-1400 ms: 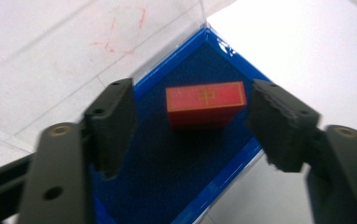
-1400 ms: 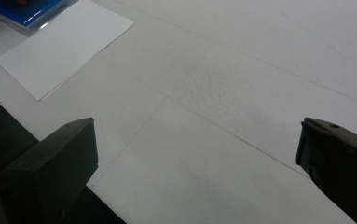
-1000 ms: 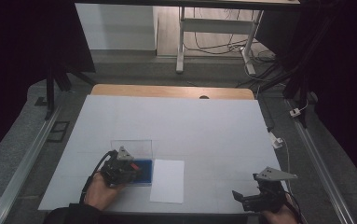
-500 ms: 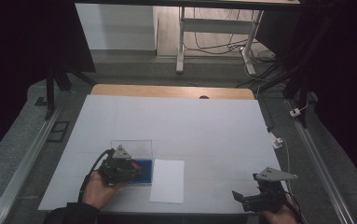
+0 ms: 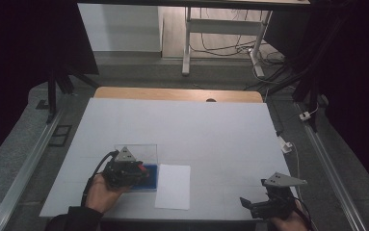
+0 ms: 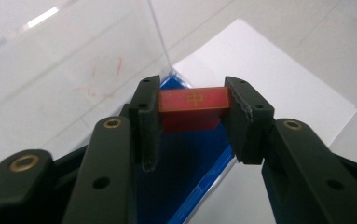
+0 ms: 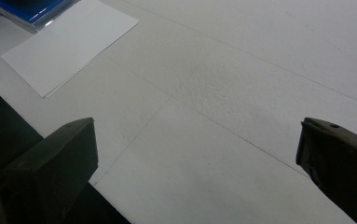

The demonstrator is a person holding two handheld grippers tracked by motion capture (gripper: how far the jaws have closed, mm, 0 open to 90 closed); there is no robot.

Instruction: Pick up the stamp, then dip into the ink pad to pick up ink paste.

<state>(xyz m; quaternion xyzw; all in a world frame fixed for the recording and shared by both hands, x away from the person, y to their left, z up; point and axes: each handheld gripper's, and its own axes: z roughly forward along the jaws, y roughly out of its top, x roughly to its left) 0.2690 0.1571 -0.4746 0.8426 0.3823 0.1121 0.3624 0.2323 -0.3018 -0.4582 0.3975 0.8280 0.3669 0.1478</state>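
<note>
Your left gripper point(image 6: 192, 105) pinches a small red block point(image 6: 193, 100) between its two black jaws, one pad on each short end, holding it just above the blue base point(image 6: 185, 163) of a clear plastic case point(image 6: 73, 60) whose open lid stands tilted up behind it. In the high view the left gripper point(image 5: 124, 168) sits over that case near the table's front left, with a white sheet of paper point(image 5: 173, 186) lying flat just beside the case to its right. The block carries a faint gold mark on its top face and looks rigid, light and smooth-sided; it should take a firm squeeze without deforming, though the slick faces could let it twist if the grip loosens. The end-to-end hold you have looks like the sound one, square across the pads and clear of the marked face. Your right gripper point(image 5: 269, 204) waits well apart at the front right corner of the white table point(image 5: 196, 125), its jaws spread wide and holding nothing, above bare tabletop.
</note>
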